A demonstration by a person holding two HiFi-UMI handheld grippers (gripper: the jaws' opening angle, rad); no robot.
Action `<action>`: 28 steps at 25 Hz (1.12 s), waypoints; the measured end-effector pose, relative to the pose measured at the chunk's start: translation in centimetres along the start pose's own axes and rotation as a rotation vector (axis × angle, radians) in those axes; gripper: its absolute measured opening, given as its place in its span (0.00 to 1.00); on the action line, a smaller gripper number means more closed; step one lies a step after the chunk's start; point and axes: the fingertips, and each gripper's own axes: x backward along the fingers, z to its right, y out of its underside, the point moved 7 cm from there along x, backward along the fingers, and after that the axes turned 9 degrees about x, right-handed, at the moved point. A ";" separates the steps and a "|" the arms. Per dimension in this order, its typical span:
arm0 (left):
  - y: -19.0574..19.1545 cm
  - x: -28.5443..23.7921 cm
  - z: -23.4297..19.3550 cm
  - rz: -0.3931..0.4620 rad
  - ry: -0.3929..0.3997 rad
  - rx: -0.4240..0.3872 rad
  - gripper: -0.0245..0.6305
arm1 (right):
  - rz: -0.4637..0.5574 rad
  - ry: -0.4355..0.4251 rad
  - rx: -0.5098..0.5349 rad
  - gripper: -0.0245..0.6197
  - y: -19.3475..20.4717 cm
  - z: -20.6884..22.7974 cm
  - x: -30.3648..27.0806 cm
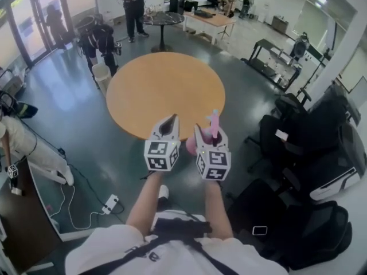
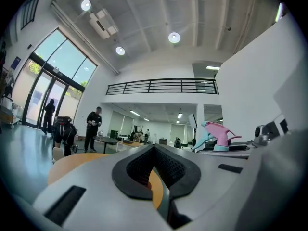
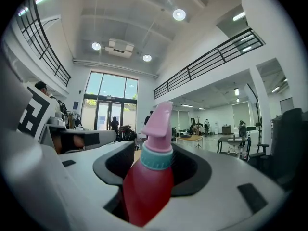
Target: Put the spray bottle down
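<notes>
A spray bottle (image 3: 148, 177) with a red body, teal collar and pink trigger head stands upright between the jaws of my right gripper (image 1: 205, 133), which is shut on it. In the head view its pink head (image 1: 214, 123) rises just past the near edge of the round wooden table (image 1: 165, 90). The left gripper view shows the same pink spray head (image 2: 219, 136) off to the right. My left gripper (image 1: 168, 125) is held beside the right one, shut, with nothing in it; its tips meet over the table's near rim.
Dark office chairs (image 1: 298, 153) crowd the right side. A person (image 1: 133, 7) stands by a small black table (image 1: 163, 19) beyond the wooden one. A white bin (image 1: 101, 73) sits at the table's left. A power strip (image 1: 110, 202) and cable lie on the floor, lower left.
</notes>
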 end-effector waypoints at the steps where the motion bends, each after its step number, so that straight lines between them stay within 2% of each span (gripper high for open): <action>1: -0.6 -1.2 -0.9 0.004 0.006 -0.005 0.05 | 0.009 0.006 0.001 0.41 -0.4 0.0 -1.5; 9: -4.7 -7.2 -5.9 0.017 0.067 -0.056 0.05 | 0.051 0.012 0.008 0.41 -3.4 -1.3 -10.6; 12: -4.8 -8.5 -7.5 0.013 0.068 -0.101 0.05 | 0.062 0.018 0.009 0.41 -3.4 -1.6 -13.1; 16: -4.3 -9.5 -9.4 -0.006 0.040 -0.203 0.05 | 0.040 0.034 0.031 0.41 -2.9 -2.4 -14.8; 28: -2.8 -13.9 -11.9 -0.033 0.074 -0.145 0.05 | -0.072 0.091 0.054 0.41 0.1 -1.7 -19.6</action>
